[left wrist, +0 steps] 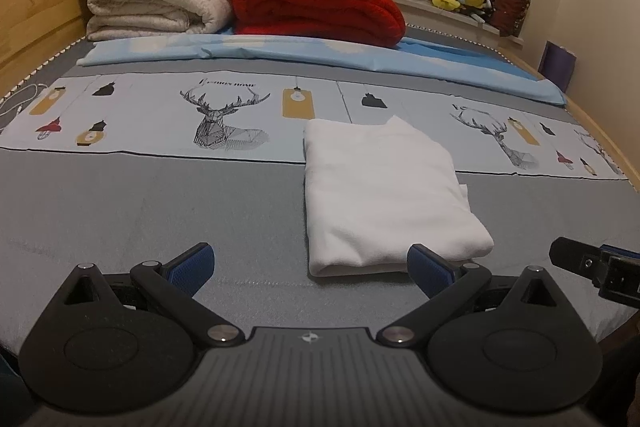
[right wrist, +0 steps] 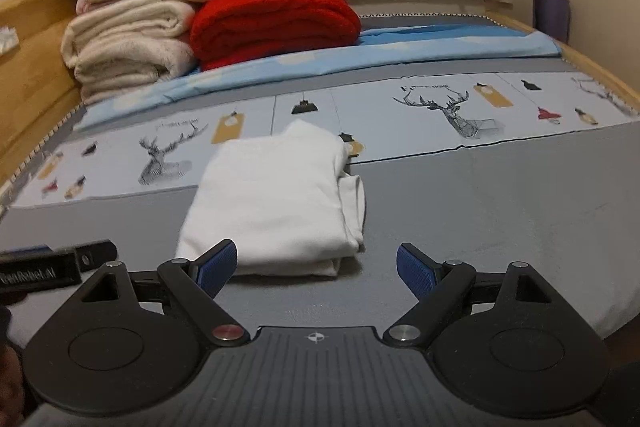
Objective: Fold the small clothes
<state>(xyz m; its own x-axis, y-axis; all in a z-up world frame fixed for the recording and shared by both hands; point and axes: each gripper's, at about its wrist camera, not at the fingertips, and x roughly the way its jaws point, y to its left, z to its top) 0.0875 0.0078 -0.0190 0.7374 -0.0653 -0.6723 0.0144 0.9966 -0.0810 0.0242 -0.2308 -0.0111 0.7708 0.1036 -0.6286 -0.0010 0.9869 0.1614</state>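
Your left claw (left wrist: 310,267) is spread wide and grips nothing; its right blue pad (left wrist: 430,269) sits just in front of the folded white garment (left wrist: 384,195). Your right claw (right wrist: 316,267) is equally wide apart and empty, its left pad (right wrist: 218,267) overlapping the garment's near edge. The garment lies folded on the bed (left wrist: 140,211), half on the grey cover, half on the deer-print band (left wrist: 224,119), well short of the red blanket (left wrist: 316,3).
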